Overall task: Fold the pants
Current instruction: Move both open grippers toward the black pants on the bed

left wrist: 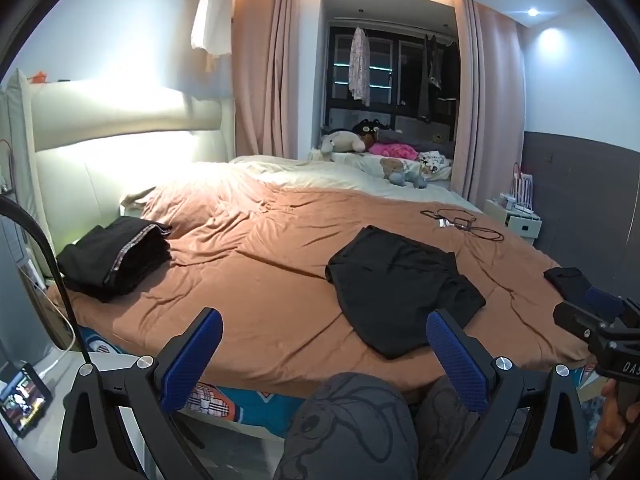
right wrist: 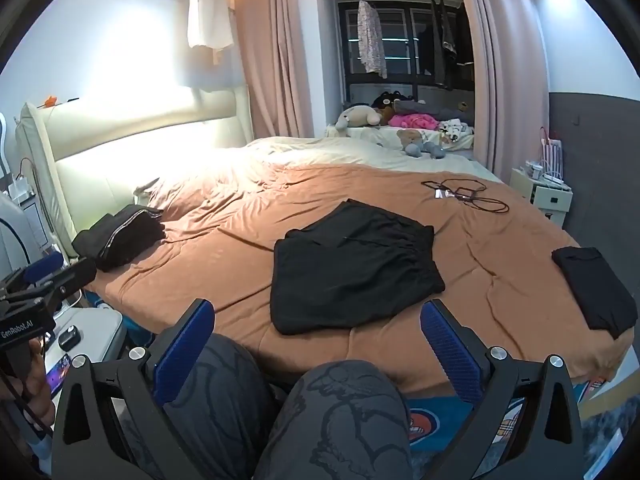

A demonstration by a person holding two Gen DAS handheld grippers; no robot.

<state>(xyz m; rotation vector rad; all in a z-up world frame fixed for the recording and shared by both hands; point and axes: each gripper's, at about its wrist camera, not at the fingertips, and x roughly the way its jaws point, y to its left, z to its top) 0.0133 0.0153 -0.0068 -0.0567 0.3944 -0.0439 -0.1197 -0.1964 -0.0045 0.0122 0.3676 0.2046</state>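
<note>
Black pants lie folded into a flat rectangle on the brown bedspread, near the bed's front edge; they also show in the right wrist view. My left gripper is open and empty, held back from the bed above my knees. My right gripper is open and empty, also short of the bed edge, with the pants just ahead. The right gripper's body shows at the right edge of the left wrist view.
A stack of folded black garments sits at the left by the headboard. A small folded black piece lies at the bed's right corner. A cable lies farther back. Plush toys line the window ledge. A phone stands low left.
</note>
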